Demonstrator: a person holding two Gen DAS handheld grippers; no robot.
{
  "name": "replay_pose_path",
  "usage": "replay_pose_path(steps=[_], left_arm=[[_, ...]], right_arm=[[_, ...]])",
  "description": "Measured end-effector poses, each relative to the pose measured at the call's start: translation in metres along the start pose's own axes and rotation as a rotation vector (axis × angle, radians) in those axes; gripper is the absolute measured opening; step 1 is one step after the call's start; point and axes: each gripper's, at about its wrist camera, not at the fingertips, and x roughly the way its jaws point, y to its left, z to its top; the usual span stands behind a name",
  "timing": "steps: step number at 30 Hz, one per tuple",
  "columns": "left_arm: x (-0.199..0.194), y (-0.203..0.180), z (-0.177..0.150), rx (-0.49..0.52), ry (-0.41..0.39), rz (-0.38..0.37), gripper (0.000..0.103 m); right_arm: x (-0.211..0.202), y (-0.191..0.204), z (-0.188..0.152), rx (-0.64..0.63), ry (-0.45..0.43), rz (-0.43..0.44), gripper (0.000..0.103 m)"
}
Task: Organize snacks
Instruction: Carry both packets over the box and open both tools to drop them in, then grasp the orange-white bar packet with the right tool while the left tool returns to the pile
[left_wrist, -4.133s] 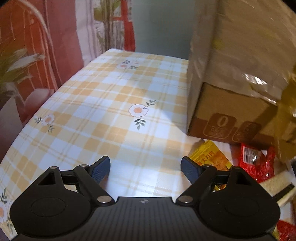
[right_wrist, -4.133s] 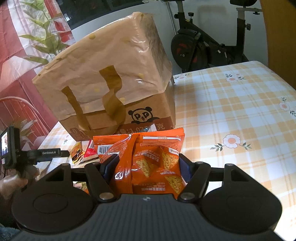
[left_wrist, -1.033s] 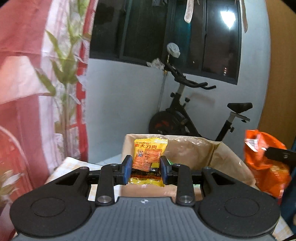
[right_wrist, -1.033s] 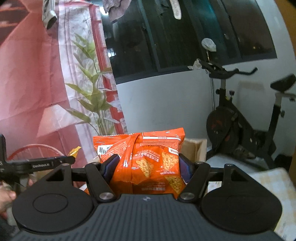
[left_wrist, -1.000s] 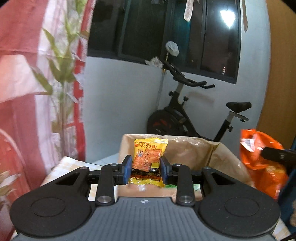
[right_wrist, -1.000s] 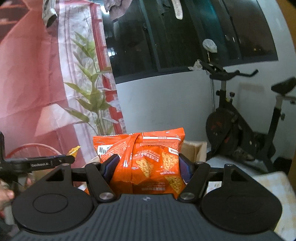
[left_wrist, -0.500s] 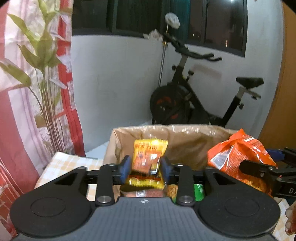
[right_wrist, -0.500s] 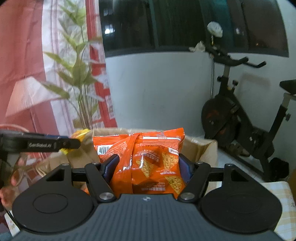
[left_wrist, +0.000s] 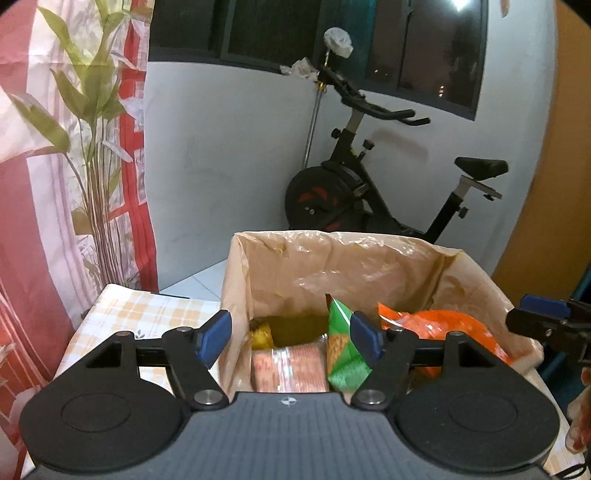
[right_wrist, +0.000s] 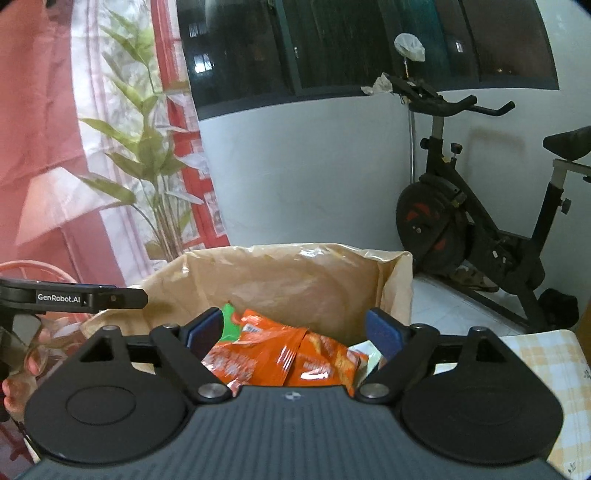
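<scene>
**Both grippers spread wide above the snack bag**

Left wrist view: the left gripper (left_wrist: 290, 335) hangs over the open mouth of the brown paper bag (left_wrist: 354, 266), its blue-padded fingers (left_wrist: 214, 334) set wide apart and gripping nothing. Down inside the bag lie a small yellow packet (left_wrist: 261, 334) at the back left, a pink wrapped pack (left_wrist: 290, 367) nearest the camera, a green packet (left_wrist: 341, 350) standing on edge beside it, and an orange chip bag (left_wrist: 447, 330) on the right. The bag stands on a table with a checked cloth (left_wrist: 147, 314). The right gripper's fingertip reaches in from the right edge, over the bag's rim. An exercise bike (left_wrist: 373, 195) stands by the wall behind.

Right wrist view: the right gripper (right_wrist: 294, 328) is likewise spread wide and holds nothing, poised over the same bag (right_wrist: 295, 280). The orange chip bag (right_wrist: 280, 360) lies crumpled inside, below and between the fingers, with the green packet (right_wrist: 231, 326) peeking out to its left. The left gripper's finger (right_wrist: 92, 297) crosses at the left edge of the bag. The bike (right_wrist: 476, 229) is at the right
</scene>
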Motion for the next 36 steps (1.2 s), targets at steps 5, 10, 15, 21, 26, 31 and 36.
replay_pose_path(steps=[5, 10, 15, 21, 26, 31, 36], left_arm=[[-0.032, 0.008, -0.023, -0.01, -0.007, -0.017, 0.073], [-0.05, 0.024, -0.067, -0.088, -0.011, -0.024, 0.073], [-0.04, 0.028, -0.113, -0.151, 0.053, -0.001, 0.072], [-0.026, 0.015, -0.148, -0.145, 0.111, 0.021, 0.072], [-0.016, 0.001, -0.167, -0.109, 0.159, 0.008, 0.072], [-0.013, -0.005, -0.189, -0.092, 0.218, -0.01, 0.072], [-0.008, -0.012, -0.2, -0.069, 0.259, -0.024, 0.071]], right_arm=[[-0.041, 0.005, -0.012, 0.024, -0.041, 0.046, 0.087], [-0.072, 0.016, -0.037, -0.02, -0.055, 0.079, 0.087], [-0.076, 0.022, -0.081, -0.045, 0.031, 0.067, 0.086], [-0.065, 0.023, -0.122, -0.045, 0.16, 0.03, 0.08], [-0.055, 0.024, -0.154, -0.034, 0.272, 0.027, 0.073], [-0.048, 0.029, -0.181, -0.043, 0.36, 0.027, 0.07], [-0.044, 0.03, -0.198, -0.031, 0.398, 0.019, 0.066]])
